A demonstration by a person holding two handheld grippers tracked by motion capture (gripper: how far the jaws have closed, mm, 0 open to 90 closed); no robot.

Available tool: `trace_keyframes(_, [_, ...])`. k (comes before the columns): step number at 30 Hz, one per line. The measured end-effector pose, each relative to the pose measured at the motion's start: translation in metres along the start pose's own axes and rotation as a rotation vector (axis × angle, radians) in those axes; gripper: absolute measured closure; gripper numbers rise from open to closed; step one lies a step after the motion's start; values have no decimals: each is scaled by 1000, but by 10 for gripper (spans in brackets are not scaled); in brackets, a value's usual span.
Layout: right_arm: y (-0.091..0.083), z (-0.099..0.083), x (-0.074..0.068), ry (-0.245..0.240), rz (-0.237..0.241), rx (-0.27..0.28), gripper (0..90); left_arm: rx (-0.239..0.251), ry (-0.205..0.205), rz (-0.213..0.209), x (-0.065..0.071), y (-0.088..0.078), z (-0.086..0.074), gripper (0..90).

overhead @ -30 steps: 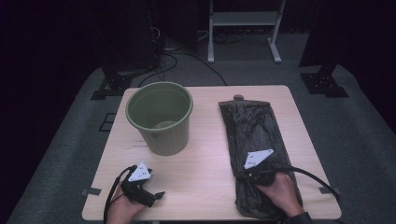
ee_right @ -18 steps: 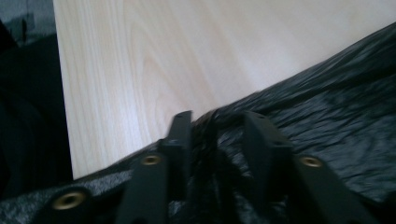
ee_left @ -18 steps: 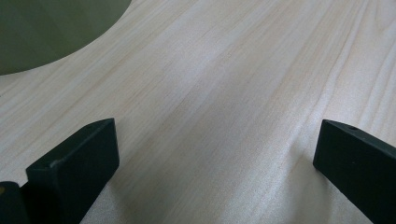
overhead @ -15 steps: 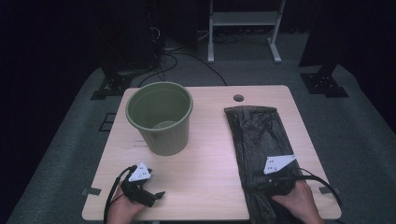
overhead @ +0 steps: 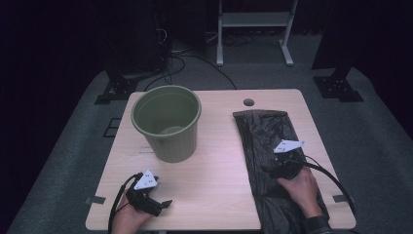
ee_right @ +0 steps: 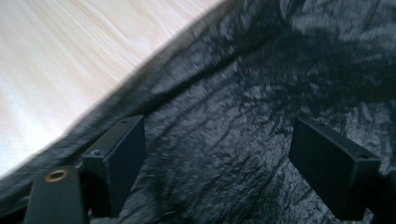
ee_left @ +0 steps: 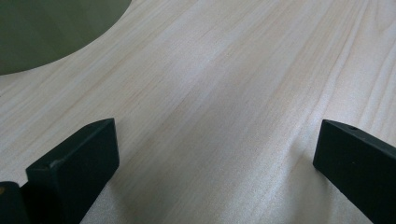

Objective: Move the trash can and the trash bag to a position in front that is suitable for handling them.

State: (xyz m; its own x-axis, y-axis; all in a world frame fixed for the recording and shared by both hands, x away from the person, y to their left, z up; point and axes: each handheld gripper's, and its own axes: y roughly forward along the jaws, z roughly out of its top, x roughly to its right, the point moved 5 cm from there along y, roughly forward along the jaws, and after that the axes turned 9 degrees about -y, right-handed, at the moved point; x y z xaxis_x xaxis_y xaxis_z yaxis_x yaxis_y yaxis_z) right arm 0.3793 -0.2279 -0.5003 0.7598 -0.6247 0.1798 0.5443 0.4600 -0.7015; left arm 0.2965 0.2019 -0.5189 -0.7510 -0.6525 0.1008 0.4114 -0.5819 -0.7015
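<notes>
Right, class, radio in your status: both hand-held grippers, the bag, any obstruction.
Left hand-held gripper open, on bare table. Right hand-held gripper just opened, jaws over black bag, nothing gripped. Green bucket upright, apart from bag; nothing between.

We see the right gripper [overhead: 272, 168] in a new place: a second ago it sat low on the bag [overhead: 265, 134], half a second ago it had slid out toward the bag's right edge and the table's near side, and now it is back over the bag's middle, a little farther up the table. Its jaws, shut a second ago, have just been opening and now stand wide over the crinkled black plastic [ee_right: 224, 140], gripping nothing. The bag itself has shifted: its far end, which reached up beside the table's hole [overhead: 249, 102], now lies short of it, and its far edge looks bunched.
</notes>
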Motion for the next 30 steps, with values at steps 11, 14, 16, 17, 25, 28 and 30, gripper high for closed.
trace_keyframes(11, [17,-7,-2,-12,79,31,164,0,0,0,0,0,0,0])
trace_keyframes(14, [22,-3,-6,-25,129,54,163,0,0,0,0,0,0,0])
trace_keyframes(16, [25,1,-8,-48,150,64,163,0,0,0,0,0,0,0])
trace_keyframes(17, [27,3,-10,-57,161,66,160,0,1,0,0,0,0,0])
trace_keyframes(25, [33,12,-24,-105,205,77,143,0,0,1,0,0,0,0])
trace_keyframes(28, [33,12,-24,-102,205,76,142,0,-2,5,0,0,0,0])
trace_keyframes(30, [33,12,-24,-102,205,76,142,1,-7,9,-1,0,0,0])
